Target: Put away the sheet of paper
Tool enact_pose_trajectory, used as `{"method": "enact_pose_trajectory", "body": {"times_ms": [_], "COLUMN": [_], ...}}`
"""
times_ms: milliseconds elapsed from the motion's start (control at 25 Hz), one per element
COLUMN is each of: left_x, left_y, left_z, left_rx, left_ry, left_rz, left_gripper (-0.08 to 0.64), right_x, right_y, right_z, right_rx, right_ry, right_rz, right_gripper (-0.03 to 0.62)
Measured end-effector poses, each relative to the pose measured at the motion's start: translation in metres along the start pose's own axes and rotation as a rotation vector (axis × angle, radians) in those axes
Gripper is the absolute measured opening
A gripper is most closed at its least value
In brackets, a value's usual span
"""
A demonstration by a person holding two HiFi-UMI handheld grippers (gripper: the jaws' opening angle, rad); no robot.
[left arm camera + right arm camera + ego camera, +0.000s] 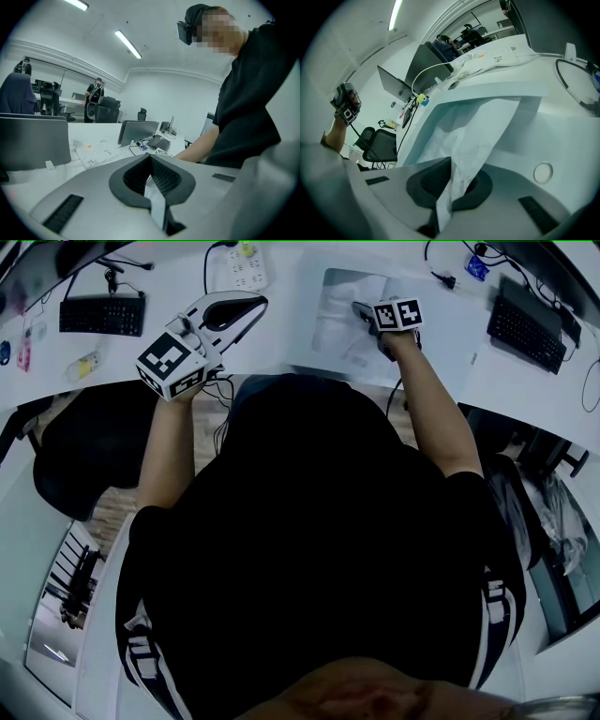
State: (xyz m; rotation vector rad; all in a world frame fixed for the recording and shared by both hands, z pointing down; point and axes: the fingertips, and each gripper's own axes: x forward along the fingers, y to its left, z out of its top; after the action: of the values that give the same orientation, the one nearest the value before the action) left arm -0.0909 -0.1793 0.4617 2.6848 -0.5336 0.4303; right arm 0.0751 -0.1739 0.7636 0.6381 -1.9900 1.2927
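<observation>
One sheet of paper [342,320] lies toward the far edge of the worktop [281,348], right of middle. The right tongs [359,307] are clenched on a crumpled part of it, pinched between the pads. The left tongs [261,303] hang over the worktop left of middle, tips pressed together on nothing, apart from the sheet. We count two keyboards, the left keyboard [101,313] near the far-left corner and the right keyboard [527,329] near the far-right corner, plus one power strip [246,268] at the far edge.

Keyboard [101,314], power strip [242,268], black office chair [89,451].
</observation>
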Motion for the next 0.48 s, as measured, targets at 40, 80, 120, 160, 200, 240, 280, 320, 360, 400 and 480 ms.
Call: {"method": "enact_pose_trajectory", "body": {"times_ms": [40,80,120,160,200,240,280,320,360,400,480], "left_x": [0.0002,0.0007,0.0014,0.0021,0.0025,0.0027,0.0028,0.0030,0.0030,0.0031,0.0030], "left_y": [0.0001,0.0000,-0.0003,-0.0007,-0.0011,-0.0015,-0.0018,-0.0020,-0.0024,-0.0028,-0.0031], "left_z": [-0.0003,-0.0002,0.0000,0.0001,-0.0002,-0.0006,-0.0009,-0.0011,-0.0014,-0.0017,-0.0018], "left_rx": [0.002,0.004,0.005,0.003,0.001,-0.001,-0.002,-0.003,-0.002,-0.001,-0.001], "left_ry": [0.002,0.002,0.002,0.001,0.001,0.001,0.002,0.002,0.003,0.003,0.003], "left_rz": [0.000,-0.002,-0.004,-0.006,-0.006,-0.007,-0.008,-0.009,-0.010,-0.011,-0.010], "left_gripper": [0.021,0.021,0.021,0.021,0.020,0.021,0.021,0.021,0.020,0.020,0.021], "right_x": [-0.0002,-0.0005,-0.0008,-0.0010,-0.0012,-0.0013,-0.0014,-0.0014,-0.0015,-0.0015,-0.0016], "right_y": [0.0003,0.0005,0.0003,0.0000,-0.0002,-0.0003,-0.0003,-0.0002,0.0000,0.0001,-0.0001], "right_z": [0.0004,0.0008,0.0010,0.0010,0.0009,0.0007,0.0008,0.0010,0.0010,0.0008,0.0001], "right_rx": [0.000,0.002,0.004,0.008,0.011,0.013,0.015,0.016,0.018,0.019,0.021], "right_ry": [-0.001,-0.003,-0.004,-0.004,-0.005,-0.006,-0.007,-0.009,-0.009,-0.010,-0.009], "right_rz": [0.001,0.002,0.004,0.005,0.006,0.006,0.006,0.007,0.008,0.008,0.008], "right_gripper": [0.015,0.015,0.015,0.015,0.015,0.015,0.015,0.015,0.015,0.015,0.015]}}
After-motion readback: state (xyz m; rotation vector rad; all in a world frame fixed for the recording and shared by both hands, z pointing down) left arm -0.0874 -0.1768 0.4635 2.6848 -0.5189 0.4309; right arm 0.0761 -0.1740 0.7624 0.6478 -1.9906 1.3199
